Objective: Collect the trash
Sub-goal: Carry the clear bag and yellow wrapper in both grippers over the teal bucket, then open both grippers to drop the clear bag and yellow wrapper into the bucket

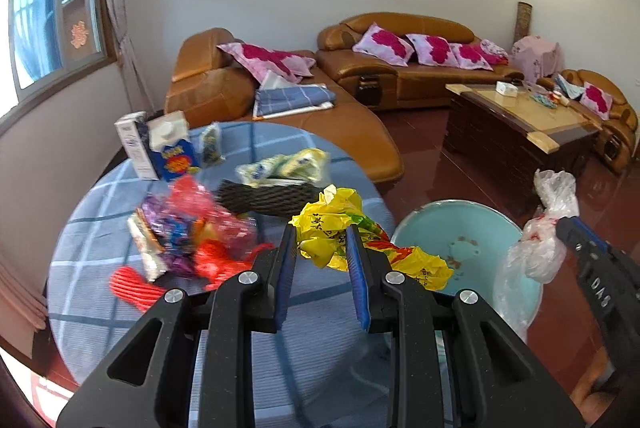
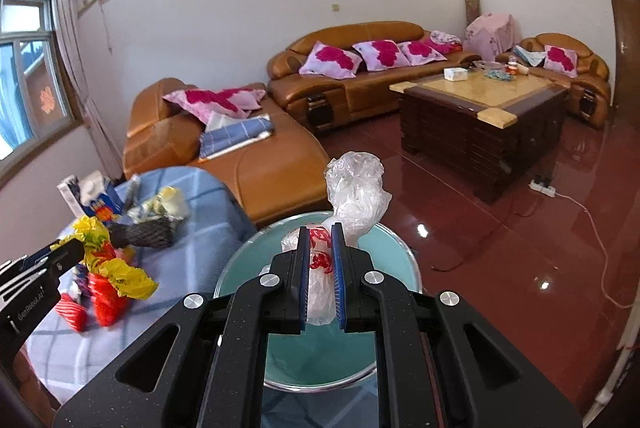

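My left gripper is shut on a crumpled yellow plastic bag, held over the right edge of the round table, which has a blue checked cloth. My right gripper is shut on a clear plastic bag with red print, just above the teal round bin. In the left wrist view the bin stands right of the table, with the right gripper and clear bag at its right rim. The right wrist view shows the left gripper and yellow bag at lower left.
On the table lie red netting, colourful wrappers, a dark woven basket with a pale wrapper, and two cartons. Brown sofas stand behind the table, and a wooden coffee table is further back. A power strip and its cable lie on the red floor.
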`<state>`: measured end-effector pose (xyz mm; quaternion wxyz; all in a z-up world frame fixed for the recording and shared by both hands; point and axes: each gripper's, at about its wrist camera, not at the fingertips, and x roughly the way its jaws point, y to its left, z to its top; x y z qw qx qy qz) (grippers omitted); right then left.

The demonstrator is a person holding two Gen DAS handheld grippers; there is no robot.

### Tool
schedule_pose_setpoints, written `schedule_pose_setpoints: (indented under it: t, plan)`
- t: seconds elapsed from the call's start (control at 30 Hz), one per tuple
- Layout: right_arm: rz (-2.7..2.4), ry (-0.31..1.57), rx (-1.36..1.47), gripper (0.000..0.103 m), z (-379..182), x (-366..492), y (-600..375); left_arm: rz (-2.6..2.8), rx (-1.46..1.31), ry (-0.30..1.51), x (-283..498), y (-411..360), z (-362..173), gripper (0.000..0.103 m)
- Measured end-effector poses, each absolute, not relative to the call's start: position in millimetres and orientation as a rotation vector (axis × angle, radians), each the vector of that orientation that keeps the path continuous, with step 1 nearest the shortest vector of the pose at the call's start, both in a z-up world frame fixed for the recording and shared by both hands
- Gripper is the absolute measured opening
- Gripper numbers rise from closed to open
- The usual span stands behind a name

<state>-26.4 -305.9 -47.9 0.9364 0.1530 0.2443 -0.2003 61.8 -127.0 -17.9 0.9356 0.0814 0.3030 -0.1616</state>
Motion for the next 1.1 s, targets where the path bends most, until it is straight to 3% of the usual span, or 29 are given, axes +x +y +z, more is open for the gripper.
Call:
schedule_pose_setpoints:
  t: [0.43,0.63,0.87,0.97,1.1]
  plan:
    - [-0.438,0.650,0.356,0.013,-97,-6,-344,-0.411,0.232,0.702,76,-199,-54,0.026]
    - [-0.443,0.645,0.431,0.035,-103,-8,-354,-0.415,0.251,0.738,82,-215,-66,0.029]
    - [-0.554,0.561,0.472,0.037,-88,-30,-368,-0.445,0.278,0.719,77,-232,-62,0.029]
    - [-0.591,0.539,0.488,0.044,-84,-37,-373,-0.447,0.293,0.693,73,-236,-60,0.067]
    - [-0.601,0.525,0.489,0.053,-81,-41,-373,-0.446,0.312,0.656,67,-233,-54,0.070]
